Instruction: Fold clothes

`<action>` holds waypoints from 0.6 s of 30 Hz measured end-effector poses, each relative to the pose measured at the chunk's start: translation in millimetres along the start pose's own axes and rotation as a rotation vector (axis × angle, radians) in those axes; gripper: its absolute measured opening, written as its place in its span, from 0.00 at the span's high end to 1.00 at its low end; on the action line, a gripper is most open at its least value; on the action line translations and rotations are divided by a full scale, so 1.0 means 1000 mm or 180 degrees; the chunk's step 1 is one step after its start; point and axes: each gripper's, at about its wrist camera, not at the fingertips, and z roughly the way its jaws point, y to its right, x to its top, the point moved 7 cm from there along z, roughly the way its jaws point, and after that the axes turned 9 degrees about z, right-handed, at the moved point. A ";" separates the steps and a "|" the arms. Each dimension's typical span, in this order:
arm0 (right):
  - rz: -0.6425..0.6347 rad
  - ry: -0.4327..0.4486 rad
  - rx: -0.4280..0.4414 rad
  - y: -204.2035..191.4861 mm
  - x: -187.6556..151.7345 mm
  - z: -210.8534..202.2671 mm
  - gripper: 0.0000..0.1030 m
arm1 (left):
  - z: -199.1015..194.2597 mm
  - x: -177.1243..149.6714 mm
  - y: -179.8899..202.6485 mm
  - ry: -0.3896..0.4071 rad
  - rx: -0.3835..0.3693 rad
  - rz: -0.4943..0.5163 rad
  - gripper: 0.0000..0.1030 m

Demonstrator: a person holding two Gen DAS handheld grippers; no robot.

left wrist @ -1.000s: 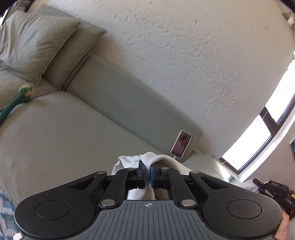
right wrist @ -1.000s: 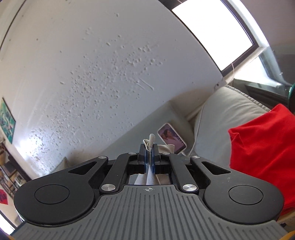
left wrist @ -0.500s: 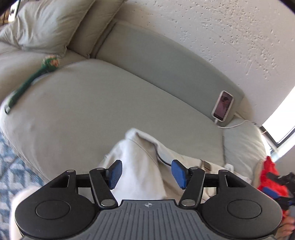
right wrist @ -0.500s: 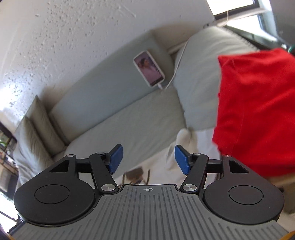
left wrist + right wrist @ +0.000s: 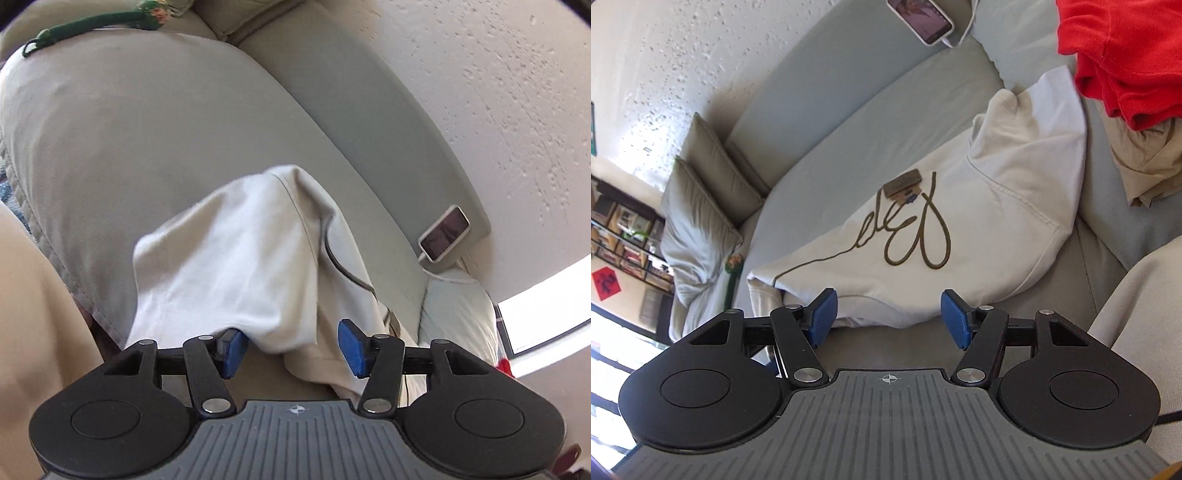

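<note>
Sweatshirt (image 5: 997,229), cream, hooded, dark looped stitching on the chest; lies on the grey sofa seat (image 5: 820,147), hood up toward a red garment (image 5: 1123,55), one part doubled over on the left wrist view (image 5: 236,258); judged soft, thick, fairly light, limp, no risk of damage, likely to sag and slide unless pinched through both layers; best taken at the ribbed hem or a seamed corner. Left gripper (image 5: 291,350) spread wide, empty, just over the cloth edge; right gripper (image 5: 888,319) likewise wide, empty, at the hem. Phone (image 5: 919,20) leans on the backrest.
</note>
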 end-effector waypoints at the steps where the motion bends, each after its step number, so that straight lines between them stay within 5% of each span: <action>1: -0.0006 -0.0013 -0.0012 0.001 0.000 0.000 0.38 | -0.003 0.007 -0.002 0.0055 0.0038 0.0015 0.62; 2: -0.0005 -0.0042 -0.0045 0.003 -0.001 0.003 0.38 | -0.005 0.014 -0.004 0.0109 0.0076 0.0031 0.72; 3: 0.0006 -0.0074 -0.0080 0.005 -0.002 0.007 0.38 | -0.008 0.021 -0.006 0.0164 0.0114 0.0046 1.00; 6: 0.0007 -0.0212 -0.0096 0.007 -0.011 0.017 0.38 | -0.017 0.042 -0.011 0.0327 0.0217 0.0094 1.00; 14: 0.0164 -0.0675 0.0509 -0.017 -0.039 0.046 0.37 | -0.103 0.083 0.010 0.0763 -0.0305 0.0079 1.00; 18: 0.0171 -0.0754 0.0690 -0.031 -0.048 0.066 0.36 | -0.103 0.097 0.026 0.0807 -0.0412 0.0088 1.00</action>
